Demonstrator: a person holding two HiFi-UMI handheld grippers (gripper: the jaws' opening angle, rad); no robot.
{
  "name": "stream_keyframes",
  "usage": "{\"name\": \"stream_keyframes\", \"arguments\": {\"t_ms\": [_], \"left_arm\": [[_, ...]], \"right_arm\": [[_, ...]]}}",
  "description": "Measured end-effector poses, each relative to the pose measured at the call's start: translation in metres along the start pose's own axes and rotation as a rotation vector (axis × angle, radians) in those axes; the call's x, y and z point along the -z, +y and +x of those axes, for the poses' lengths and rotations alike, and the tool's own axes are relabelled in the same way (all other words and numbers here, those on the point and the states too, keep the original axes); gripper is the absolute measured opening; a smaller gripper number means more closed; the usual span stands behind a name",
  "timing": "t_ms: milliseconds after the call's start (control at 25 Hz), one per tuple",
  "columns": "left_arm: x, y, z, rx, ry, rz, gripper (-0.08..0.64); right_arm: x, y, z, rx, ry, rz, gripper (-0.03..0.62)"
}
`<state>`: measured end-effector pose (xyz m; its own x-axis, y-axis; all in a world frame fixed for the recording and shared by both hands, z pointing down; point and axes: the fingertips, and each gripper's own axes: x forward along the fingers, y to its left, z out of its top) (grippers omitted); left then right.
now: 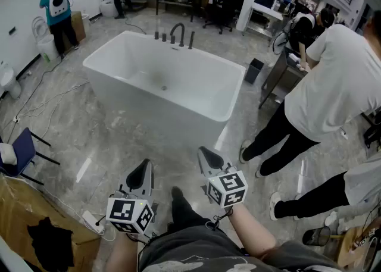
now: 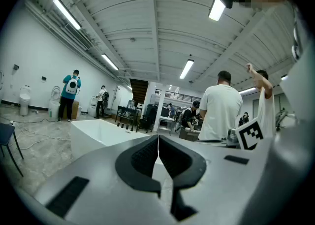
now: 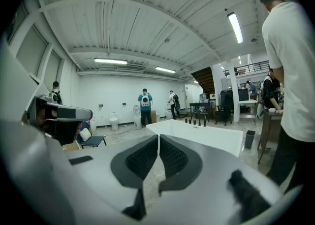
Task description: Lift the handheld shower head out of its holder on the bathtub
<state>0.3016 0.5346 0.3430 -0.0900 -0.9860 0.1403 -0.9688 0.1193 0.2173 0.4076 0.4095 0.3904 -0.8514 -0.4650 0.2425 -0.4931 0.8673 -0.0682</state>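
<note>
A white freestanding bathtub [image 1: 166, 80] stands on the grey floor ahead of me. On its far rim is a row of dark fittings with a curved spout [image 1: 177, 31]. The slim upright piece at the row's right end [image 1: 191, 40] looks like the handheld shower head in its holder. My left gripper [image 1: 146, 163] and right gripper [image 1: 202, 152] are held low in front of me, well short of the tub and side by side. Both are shut with nothing between the pads [image 2: 147, 155] [image 3: 147, 157]. The tub [image 3: 206, 138] shows past the right gripper's jaws, and also in the left gripper view [image 2: 96, 133].
A person in a white shirt [image 1: 324, 86] stands right of the tub, beside a black bin [image 1: 254, 70]. A blue chair [image 1: 24, 149] and cables lie at the left, a power strip [image 1: 92, 222] near my feet. Toilets and a person in teal [image 1: 58, 3] line the far left wall.
</note>
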Motion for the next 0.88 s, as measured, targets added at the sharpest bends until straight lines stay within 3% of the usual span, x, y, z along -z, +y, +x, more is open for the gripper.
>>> {"name": "stream_keyframes", "arguments": {"t_ms": [560, 880], "left_arm": [[0.012, 0.01, 0.01, -0.003, 0.027, -0.025, 0.015], [0.009, 0.029, 0.017, -0.002, 0.028, -0.05, 0.015]], "right_arm": [[0.003, 0.005, 0.018, -0.029, 0.015, -0.016, 0.032], [-0.001, -0.001, 0.025, -0.027, -0.003, 0.028, 0.032]]}}
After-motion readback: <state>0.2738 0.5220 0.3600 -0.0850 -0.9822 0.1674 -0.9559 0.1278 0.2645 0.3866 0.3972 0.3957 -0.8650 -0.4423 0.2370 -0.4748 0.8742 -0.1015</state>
